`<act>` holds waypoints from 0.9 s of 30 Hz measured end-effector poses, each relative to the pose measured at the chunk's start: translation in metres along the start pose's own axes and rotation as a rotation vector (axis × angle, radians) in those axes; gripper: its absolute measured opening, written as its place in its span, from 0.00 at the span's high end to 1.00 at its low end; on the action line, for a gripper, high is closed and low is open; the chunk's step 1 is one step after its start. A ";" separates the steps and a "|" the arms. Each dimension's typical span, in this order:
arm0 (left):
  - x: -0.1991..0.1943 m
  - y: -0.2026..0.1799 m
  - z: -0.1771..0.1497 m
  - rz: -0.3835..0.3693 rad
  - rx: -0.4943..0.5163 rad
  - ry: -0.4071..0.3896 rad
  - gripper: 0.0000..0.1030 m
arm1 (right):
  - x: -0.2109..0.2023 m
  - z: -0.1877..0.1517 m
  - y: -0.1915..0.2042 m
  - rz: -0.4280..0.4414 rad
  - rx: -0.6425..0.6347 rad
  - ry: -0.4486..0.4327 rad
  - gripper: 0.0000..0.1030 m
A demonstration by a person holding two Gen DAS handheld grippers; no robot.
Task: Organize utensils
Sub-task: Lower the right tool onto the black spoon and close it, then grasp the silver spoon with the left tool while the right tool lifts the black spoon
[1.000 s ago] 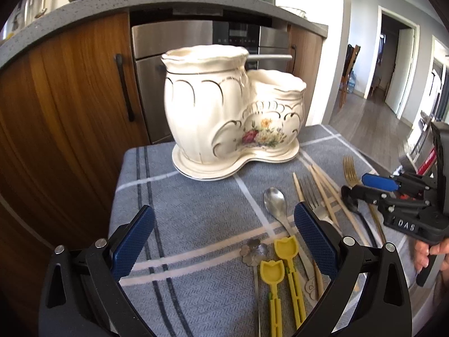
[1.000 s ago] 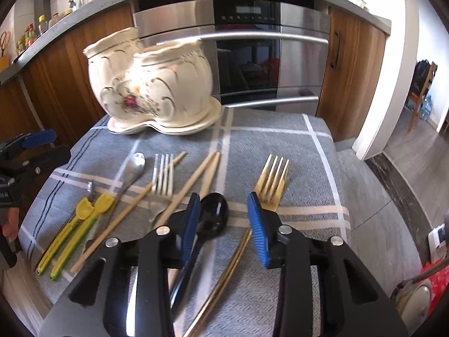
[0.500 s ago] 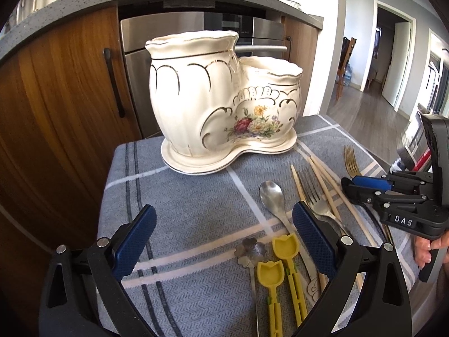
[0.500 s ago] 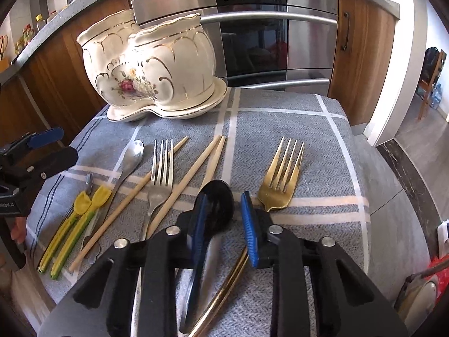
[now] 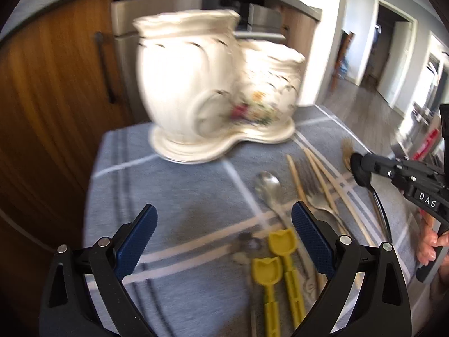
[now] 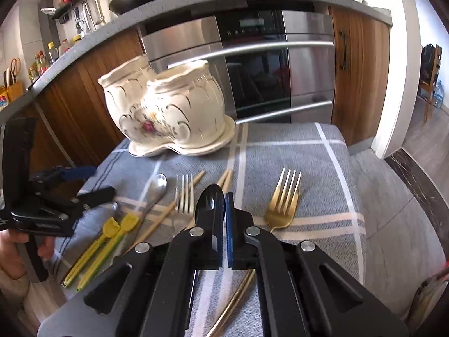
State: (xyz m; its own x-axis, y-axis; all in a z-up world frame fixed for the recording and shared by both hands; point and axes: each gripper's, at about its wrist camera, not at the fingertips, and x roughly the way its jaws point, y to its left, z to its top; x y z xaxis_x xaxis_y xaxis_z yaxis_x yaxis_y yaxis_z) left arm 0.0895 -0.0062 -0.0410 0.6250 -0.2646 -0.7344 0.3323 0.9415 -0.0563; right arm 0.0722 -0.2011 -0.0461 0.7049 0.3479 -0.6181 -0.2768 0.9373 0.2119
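Observation:
My right gripper [image 6: 223, 221] is shut on the black spoon [image 6: 210, 206] and holds it lifted above the grey cloth; it shows at the right of the left wrist view [image 5: 362, 170]. My left gripper [image 5: 224, 236] is open and empty above the cloth, near two yellow utensils [image 5: 273, 269]. The cream two-pot ceramic holder [image 6: 165, 115] stands at the back of the cloth, and appears blurred in the left wrist view [image 5: 207, 90]. A silver spoon [image 6: 157, 188], silver fork [image 6: 184, 196], wooden chopsticks [image 6: 162, 214] and gold fork [image 6: 283, 205] lie on the cloth.
The grey checked cloth [image 6: 308, 163] covers a small table in front of wooden cabinets [image 6: 359, 78] and a steel oven [image 6: 266, 67]. The table drops off at the right edge [image 6: 362, 196] to a wood floor.
My right gripper has shut on the black spoon and lifted it off the cloth. My left gripper has shifted, which blurs its view; it stays open.

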 end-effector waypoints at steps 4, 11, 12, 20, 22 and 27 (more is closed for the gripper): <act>0.017 -0.007 0.007 -0.035 0.042 0.037 0.38 | -0.003 0.000 0.001 0.015 0.002 -0.011 0.99; 0.039 -0.012 0.022 -0.069 0.079 0.067 0.57 | -0.008 -0.002 -0.003 0.010 -0.001 -0.023 0.99; 0.042 -0.012 0.023 -0.079 0.081 0.075 0.58 | -0.008 -0.002 -0.003 0.009 -0.004 -0.022 0.99; 0.054 -0.016 0.024 -0.099 0.116 0.092 0.68 | -0.010 -0.004 -0.004 0.022 -0.010 -0.023 0.99; 0.053 -0.018 0.022 -0.097 0.130 0.087 0.70 | -0.011 -0.004 -0.003 0.023 -0.012 -0.024 0.99; 0.052 -0.025 0.020 -0.091 0.161 0.074 0.89 | -0.012 -0.004 -0.004 0.019 -0.007 -0.030 0.99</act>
State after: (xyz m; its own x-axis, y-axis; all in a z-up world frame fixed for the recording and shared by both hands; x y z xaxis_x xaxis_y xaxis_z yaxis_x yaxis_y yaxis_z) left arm 0.1275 -0.0476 -0.0644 0.5354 -0.3249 -0.7796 0.4973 0.8674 -0.0199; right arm 0.0621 -0.2091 -0.0421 0.7188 0.3666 -0.5907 -0.2952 0.9302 0.2181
